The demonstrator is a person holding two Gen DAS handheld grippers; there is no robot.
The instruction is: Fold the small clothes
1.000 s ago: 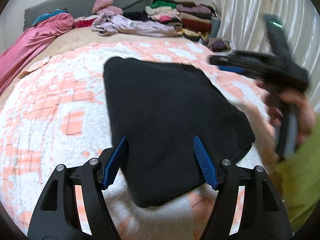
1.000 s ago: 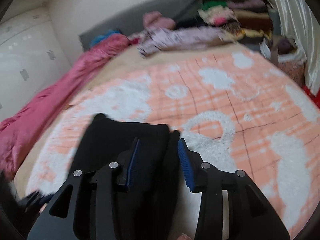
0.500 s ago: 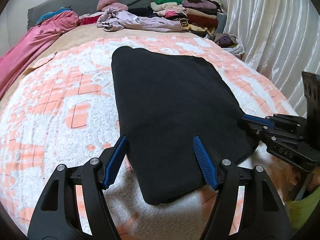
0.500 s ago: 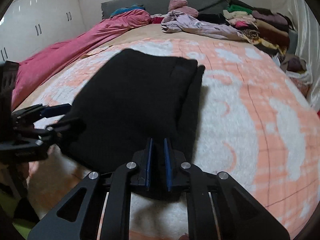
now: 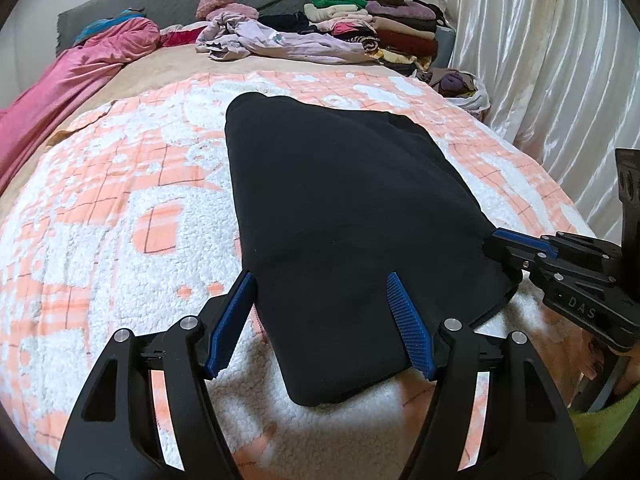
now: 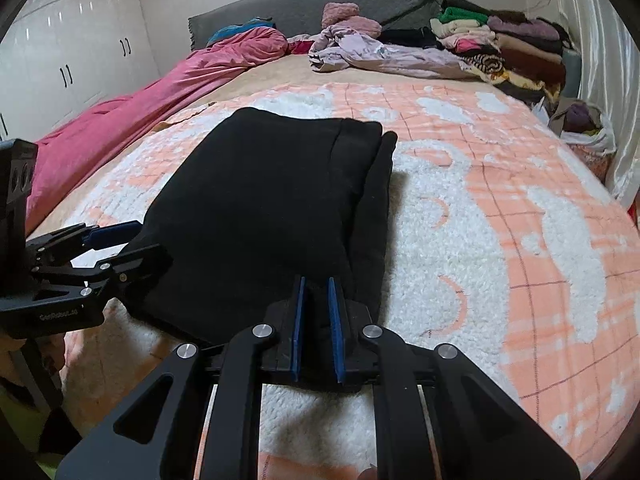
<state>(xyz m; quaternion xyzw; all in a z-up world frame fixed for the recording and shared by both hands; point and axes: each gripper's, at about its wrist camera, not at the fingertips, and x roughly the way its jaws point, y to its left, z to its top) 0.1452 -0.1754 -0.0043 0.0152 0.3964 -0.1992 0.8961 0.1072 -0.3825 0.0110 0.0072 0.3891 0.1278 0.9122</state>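
Observation:
A black folded garment (image 5: 344,208) lies flat on the orange-and-white fleece blanket (image 5: 120,216). My left gripper (image 5: 320,316) is open, its blue pads wide apart on either side of the garment's near left corner, with cloth between them but not pinched. In the right wrist view, my right gripper (image 6: 317,286) has its blue pads pressed on the garment's (image 6: 256,200) near right edge; its jaws are opening slightly with the cloth still between them. A narrow folded strip of the garment lies along its right side. Each gripper shows in the other's view: right gripper (image 5: 500,240), left gripper (image 6: 116,240).
A pink quilt (image 6: 120,112) runs along the bed's left side. Loose lilac clothes (image 5: 280,40) and a stack of folded clothes (image 5: 384,28) sit at the headboard. A white curtain (image 5: 552,72) hangs on the right, and white wardrobe doors (image 6: 68,52) stand on the left.
My right gripper swung down to the garment's near right edge and closed on the cloth. The left gripper stayed open over the near left corner.

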